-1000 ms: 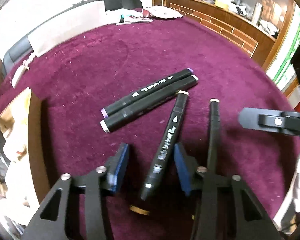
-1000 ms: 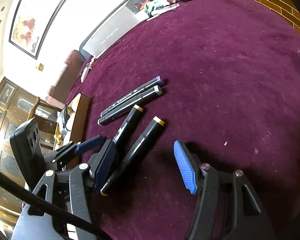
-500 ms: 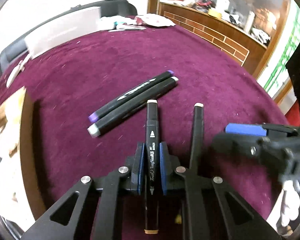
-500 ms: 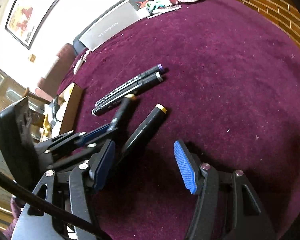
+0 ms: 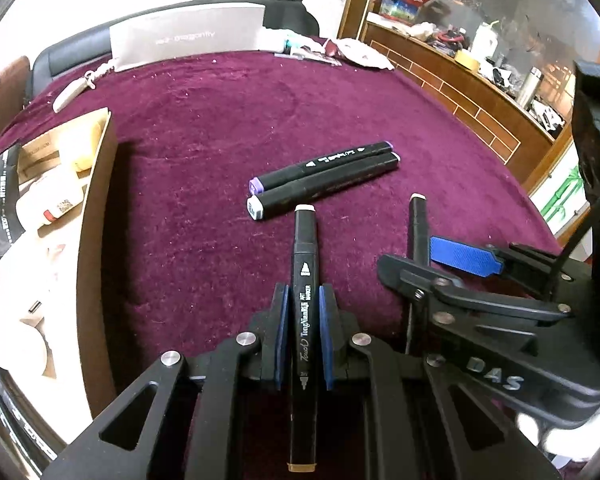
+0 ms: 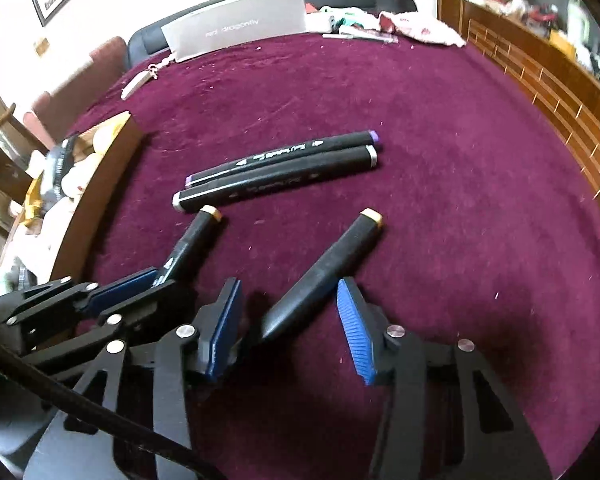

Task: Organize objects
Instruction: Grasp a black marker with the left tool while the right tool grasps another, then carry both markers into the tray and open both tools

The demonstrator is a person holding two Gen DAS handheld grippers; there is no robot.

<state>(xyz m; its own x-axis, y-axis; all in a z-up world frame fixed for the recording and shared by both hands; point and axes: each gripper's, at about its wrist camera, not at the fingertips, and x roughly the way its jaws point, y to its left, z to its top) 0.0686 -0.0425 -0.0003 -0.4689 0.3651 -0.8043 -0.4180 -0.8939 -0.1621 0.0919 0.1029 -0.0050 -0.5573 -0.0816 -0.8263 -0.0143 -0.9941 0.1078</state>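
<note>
Step in hand: gathering loose markers on maroon cloth [image 5: 204, 128] toward aligned pair. Left gripper [image 5: 303, 334], bottom centre of left view, clamped on tan-capped marker [image 5: 305, 280], far end just short of white-capped marker [image 5: 324, 190]. Purple-capped marker [image 5: 320, 164] alongside, touching, centre frame. Right gripper [image 6: 290, 320], bottom of right view, jaws apart, just been closing, straddling fourth marker [image 6: 328, 268] without pad contact visible. Next move, judged: finish right closure on barrel, then swing both markers parallel beside pair.
</note>
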